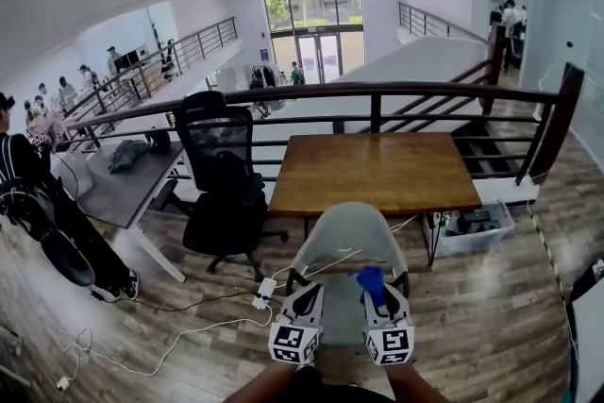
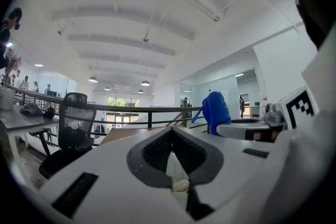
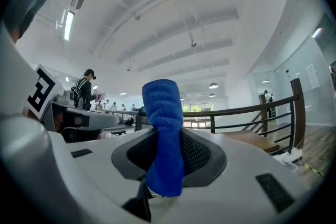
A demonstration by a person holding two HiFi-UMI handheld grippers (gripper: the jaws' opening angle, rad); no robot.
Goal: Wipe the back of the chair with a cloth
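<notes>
Two grippers are held side by side, and the pale back of the chair (image 1: 347,236) lies just ahead of and below both. No contact with it can be confirmed.

The right gripper (image 1: 379,295) is clamped on a blue cloth (image 1: 370,280). The cloth is pinched near its lower end, and most of it stands up as a loose roll above the jaws. The left gripper (image 1: 304,297) is pressed together on nothing and sits just beside the right gripper, on its left.

The following faults are judged possible from this position:

- **Cloth slip.** Only a narrow part of the cloth is gripped. If it is dragged hard across the chair back, it may be pulled out of the jaws by friction.
- **Hard contact.** The free roll projects upward, not forward. If the right gripper is advanced without being tilted, the chair may be met by the jaw tips instead of the cloth, so little would be wiped and the back may be scuffed.
- **Chair movement.** The chair is not steadied by the left gripper. Under wiping pressure it may be pushed away towards the wooden surface (image 1: 377,173) beyond it.
- **Snagging.** A power strip (image 1: 264,293) and loose cables lie on the floor below and left of the left gripper, and may be caught if the chair shifts.
</notes>
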